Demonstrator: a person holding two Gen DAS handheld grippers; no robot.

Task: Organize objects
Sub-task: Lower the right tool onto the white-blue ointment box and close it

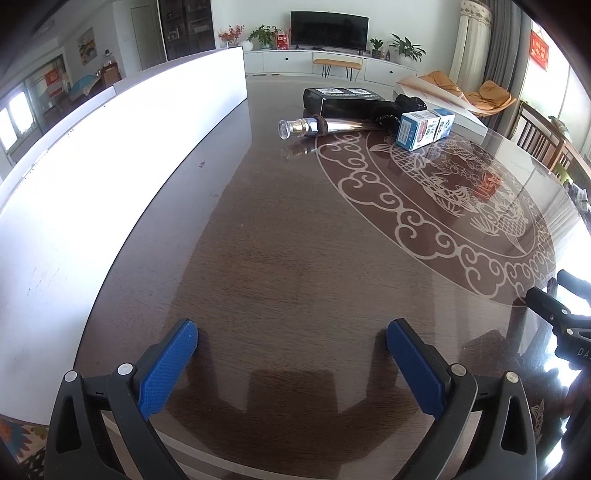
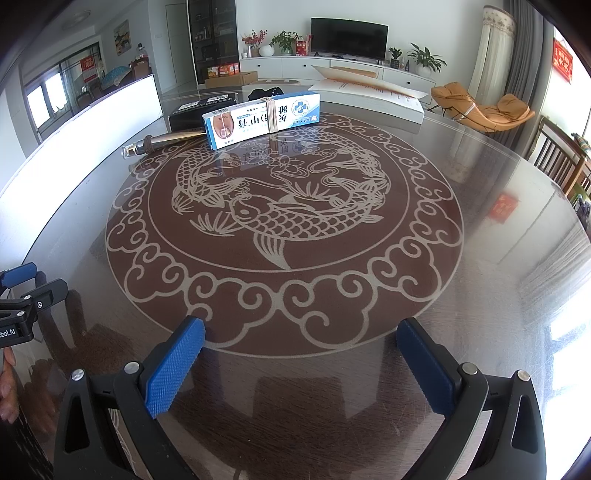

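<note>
Both your tongs, the left tongs [image 1: 291, 341] and the right tongs [image 2: 301, 341], gape wide over the dark glossy surface [image 2: 480, 258], gripping nothing. At its far side you have one black box [image 1: 347, 101], one silver bottle [image 1: 317, 127] lying down, one dark bundle [image 1: 404, 105] and two blue-white cartons [image 2: 258, 118] banded together, all clustered. One television [image 2: 349, 35] stands beyond.

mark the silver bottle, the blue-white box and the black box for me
silver bottle [image 1: 325, 127]: left wrist view, on its shiny metal body.
blue-white box [image 2: 260, 120]: right wrist view, on its long printed face.
black box [image 1: 347, 101]: left wrist view, on its dark side face.
</note>
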